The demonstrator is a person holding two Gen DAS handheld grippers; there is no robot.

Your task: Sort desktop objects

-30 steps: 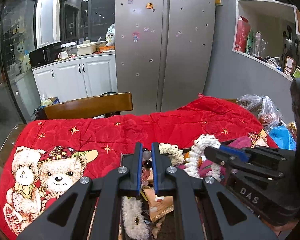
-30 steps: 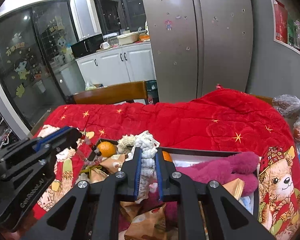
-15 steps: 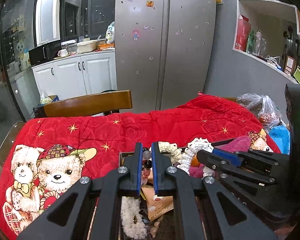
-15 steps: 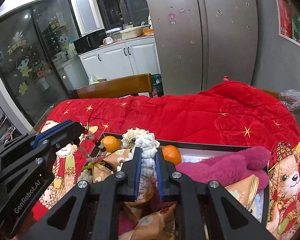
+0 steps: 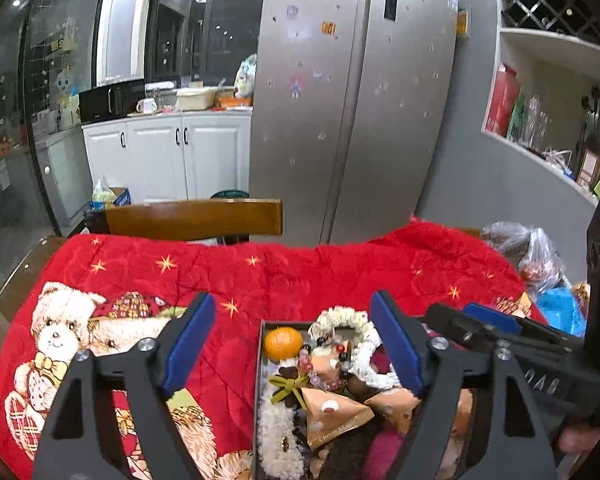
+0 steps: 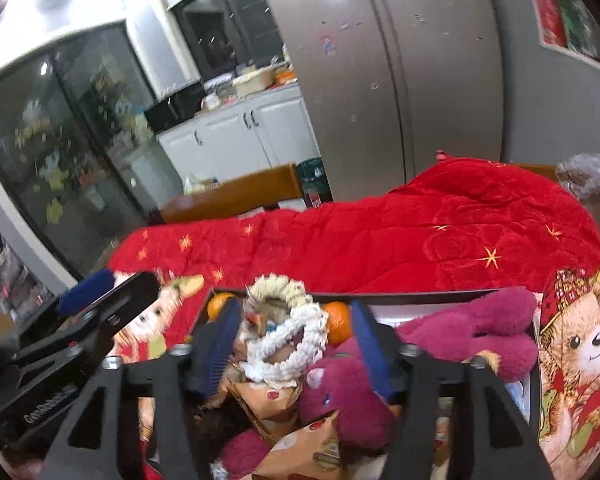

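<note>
Both sets of jaws opening, nothing pinched. Right gripper (image 6: 292,344) straddles white scrunchie (image 6: 284,344) in crowded box (image 6: 400,294); a grab could drag beads along. Left gripper (image 5: 292,344) hovers above box edge; orange (image 5: 283,343) beyond may roll.

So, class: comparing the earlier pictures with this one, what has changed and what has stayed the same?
Both grippers have gone from shut to spread. The left gripper is opening above the box, nothing between its fingers. The right gripper is opening around the white braided loop, not pressing it. The oranges, plush toy and red blanket stay put.
</note>
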